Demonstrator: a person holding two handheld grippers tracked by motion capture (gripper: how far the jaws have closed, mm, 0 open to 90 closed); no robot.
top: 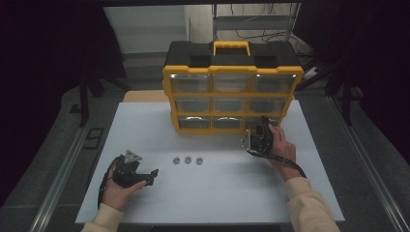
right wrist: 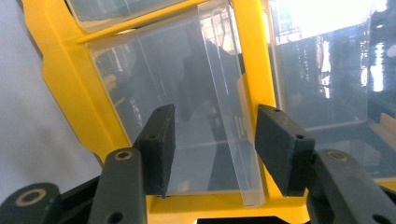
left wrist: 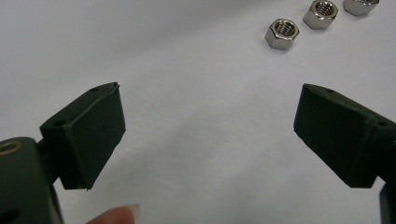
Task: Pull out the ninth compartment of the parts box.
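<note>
Here, right gripper [right wrist: 210, 149] at the organizer's [top: 232, 87] bottom-right drawer [right wrist: 187, 116], jaws half open astride its clear pull tab [right wrist: 233, 140], pads not yet touching.

Person: cream long sleeves [top: 309, 205]. Left gripper [left wrist: 210, 135]: black body, grey three-cornered top plate, matte wedge-shaped jaws with small screw holes. Right gripper [right wrist: 212, 149]: black, brass-ringed pivots, trailing black cable [top: 290, 164].
</note>
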